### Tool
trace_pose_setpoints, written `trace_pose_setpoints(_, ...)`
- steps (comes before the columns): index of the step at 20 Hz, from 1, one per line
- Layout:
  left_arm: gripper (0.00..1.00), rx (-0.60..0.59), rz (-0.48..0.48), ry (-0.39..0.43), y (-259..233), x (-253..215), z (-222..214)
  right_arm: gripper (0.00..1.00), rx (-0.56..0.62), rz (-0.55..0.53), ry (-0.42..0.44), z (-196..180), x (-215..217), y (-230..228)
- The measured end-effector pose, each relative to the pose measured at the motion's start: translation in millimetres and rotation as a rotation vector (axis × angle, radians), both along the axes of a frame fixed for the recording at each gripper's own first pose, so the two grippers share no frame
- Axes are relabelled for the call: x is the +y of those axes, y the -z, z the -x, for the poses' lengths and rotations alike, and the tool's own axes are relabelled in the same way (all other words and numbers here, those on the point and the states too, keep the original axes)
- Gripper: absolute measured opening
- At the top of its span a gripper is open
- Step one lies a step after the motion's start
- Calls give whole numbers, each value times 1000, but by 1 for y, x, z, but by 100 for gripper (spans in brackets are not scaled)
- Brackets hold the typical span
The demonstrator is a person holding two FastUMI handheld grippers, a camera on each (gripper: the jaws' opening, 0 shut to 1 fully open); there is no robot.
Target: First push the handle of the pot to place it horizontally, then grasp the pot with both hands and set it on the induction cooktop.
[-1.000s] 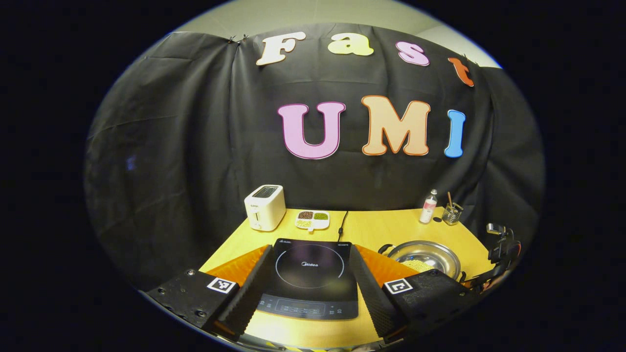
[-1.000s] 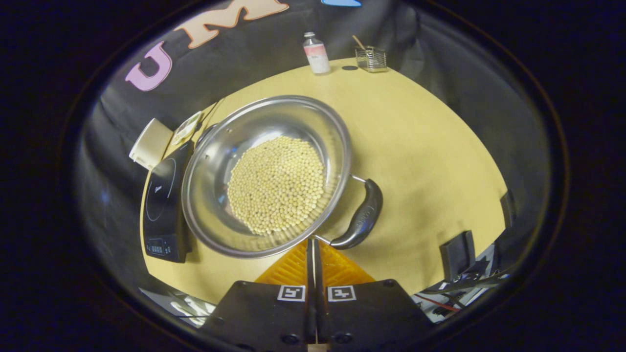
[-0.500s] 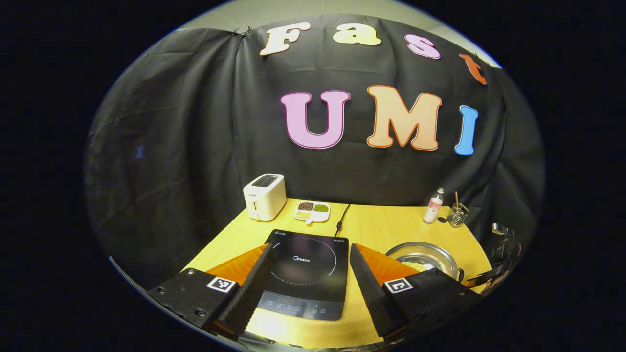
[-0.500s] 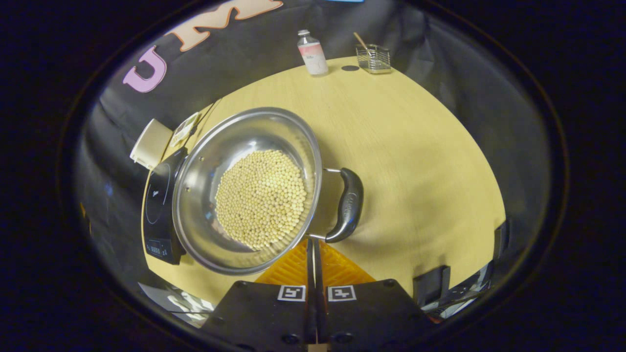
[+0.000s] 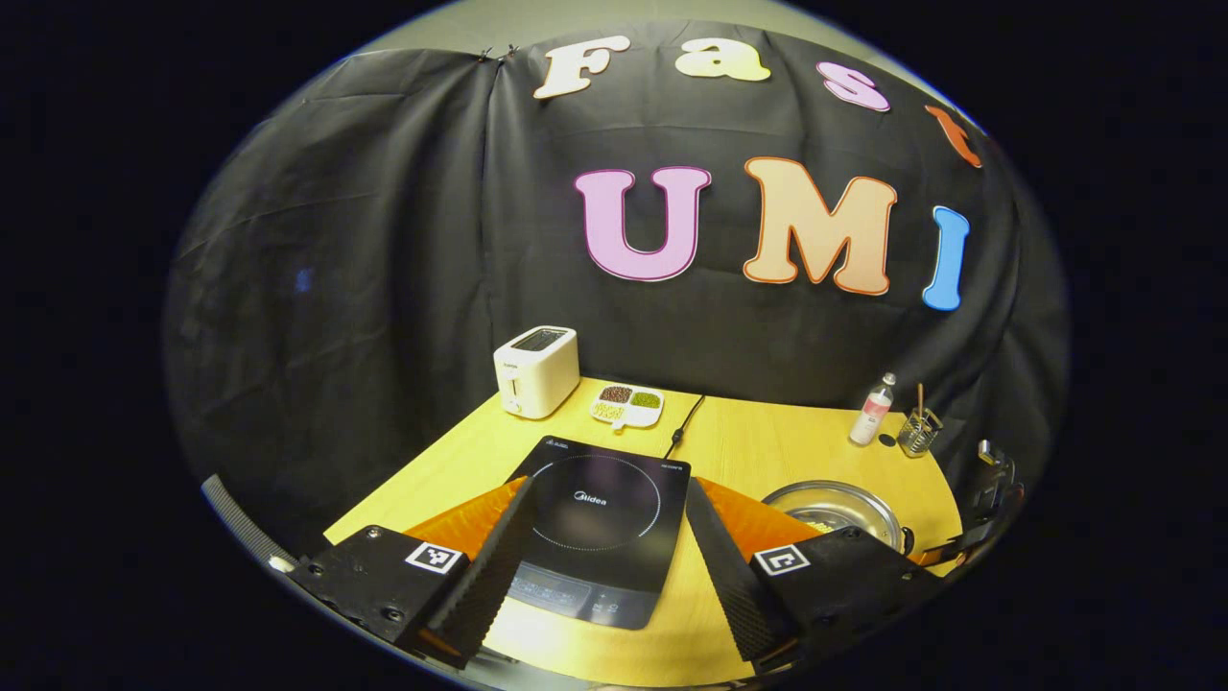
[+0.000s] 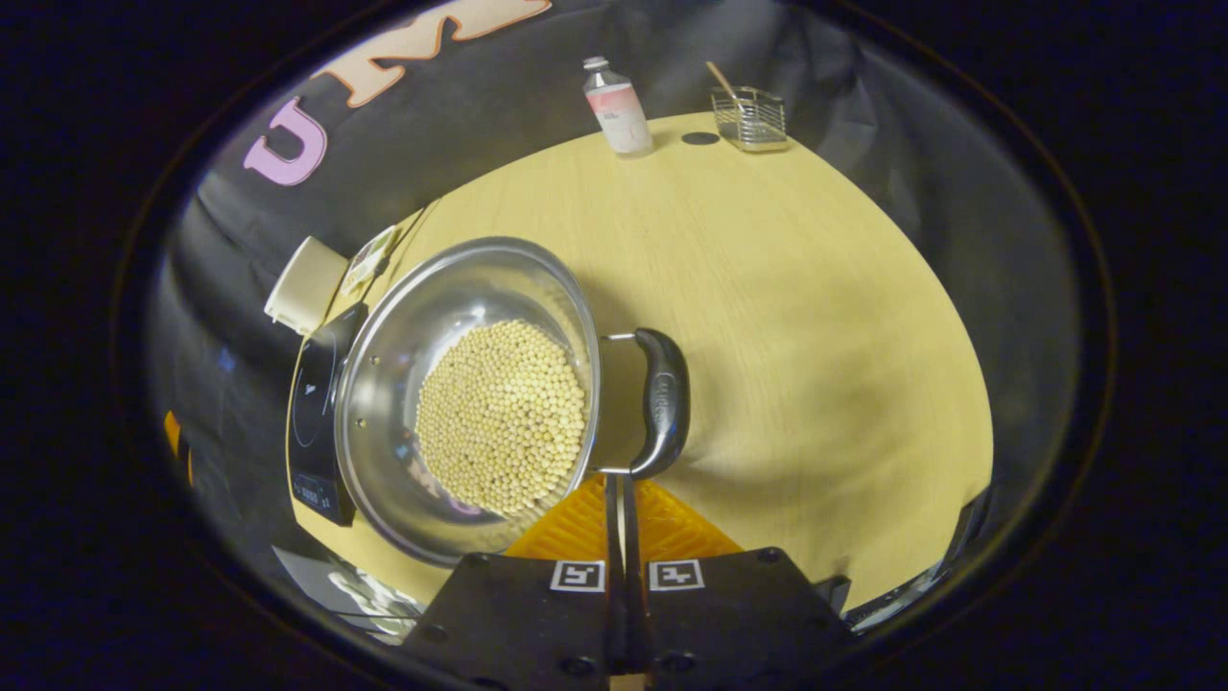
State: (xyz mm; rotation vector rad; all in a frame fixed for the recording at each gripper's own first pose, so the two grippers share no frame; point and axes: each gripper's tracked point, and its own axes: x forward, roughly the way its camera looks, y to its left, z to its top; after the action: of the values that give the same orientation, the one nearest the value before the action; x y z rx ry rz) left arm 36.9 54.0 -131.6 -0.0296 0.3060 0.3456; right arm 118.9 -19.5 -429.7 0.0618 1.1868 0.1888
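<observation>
A steel pot [image 6: 422, 307] holding pale yellow beans [image 6: 504, 413] stands on the wooden table, right of the black induction cooktop [image 6: 315, 403]. Its black side handle [image 6: 662, 403] points away from the cooktop. My right gripper [image 6: 619, 480] is shut, empty, with its tips right at the handle's near end. In the left gripper view, my left gripper [image 5: 609, 485] is open over the cooktop [image 5: 595, 499], nothing between its fingers [image 5: 480, 576]. The pot [image 5: 815, 499] lies beyond its right finger.
At the back stand a white toaster [image 5: 535, 382], a divided dish of beans [image 5: 628, 405], a small bottle [image 5: 871, 411] and a wire basket [image 5: 916, 434]. The cooktop's cord [image 5: 683, 422] runs toward the wall. Bare table lies right of the pot [image 6: 825, 336].
The pot has turned on the table: its black handle swung round before my shut right gripper, and the pot shifted left in the right gripper view. My left gripper drew back, still open.
</observation>
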Motion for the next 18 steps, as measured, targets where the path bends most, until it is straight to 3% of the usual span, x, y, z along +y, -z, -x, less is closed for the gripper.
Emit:
trace_pose_setpoints(9, 95, 24, 43, 4, 18, -24, -17, 0, 39, -15, -45, -7, -9, -8)
trace_pose_setpoints(10, 90, 32, 44, 4, 19, -26, -19, 8, 49, -13, -49, -6, -9, -6)
trace_pose_setpoints(11, 95, 38, 44, 5, 21, -26, -22, 16, 57, -15, -52, -6, -11, -8)
trace_pose_setpoints(14, 95, 61, 35, 12, 25, -30, -30, 36, 85, -30, -42, -2, -22, -15)
trace_pose_setpoints(17, 95, 84, 46, 31, 31, -38, -42, 85, 95, -60, -12, -6, -28, -29)
trace_pose_setpoints(18, 95, 91, 53, 34, 34, -39, -45, 87, 86, -75, -2, -9, -28, -35)
